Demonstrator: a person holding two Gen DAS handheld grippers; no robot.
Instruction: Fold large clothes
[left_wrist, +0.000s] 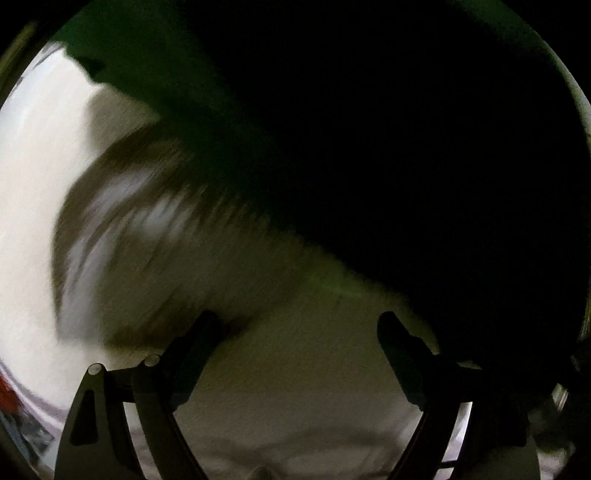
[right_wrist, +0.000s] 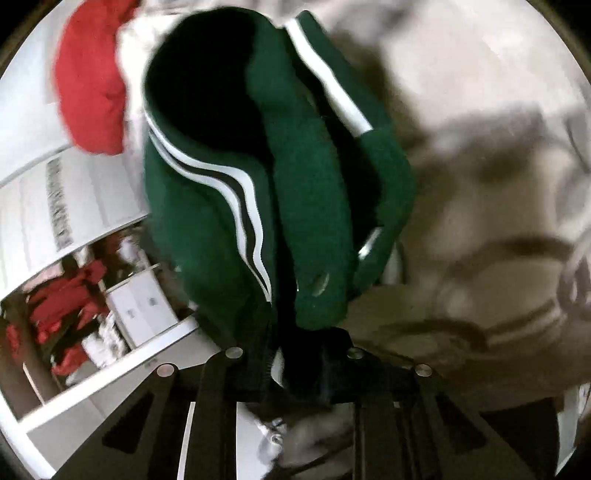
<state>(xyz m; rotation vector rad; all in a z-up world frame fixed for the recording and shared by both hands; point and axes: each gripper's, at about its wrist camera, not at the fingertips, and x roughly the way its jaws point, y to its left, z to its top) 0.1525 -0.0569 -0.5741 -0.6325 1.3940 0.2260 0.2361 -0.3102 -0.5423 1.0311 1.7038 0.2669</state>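
A dark green garment with white stripes (right_wrist: 306, 206) hangs bunched in the right wrist view, above a white bed sheet (right_wrist: 480, 92). My right gripper (right_wrist: 295, 354) is shut on the garment's lower edge. In the left wrist view the same green garment (left_wrist: 406, 166) fills the upper right as a dark, blurred mass over the white sheet (left_wrist: 295, 387). My left gripper (left_wrist: 299, 325) is open and empty, its fingers spread just below the garment's edge.
A red cloth (right_wrist: 88, 85) lies at the upper left in the right wrist view. Beyond the bed edge there are white furniture (right_wrist: 144, 306) and more red items (right_wrist: 59, 314) on the floor. A blurred shadow crosses the sheet in the left wrist view.
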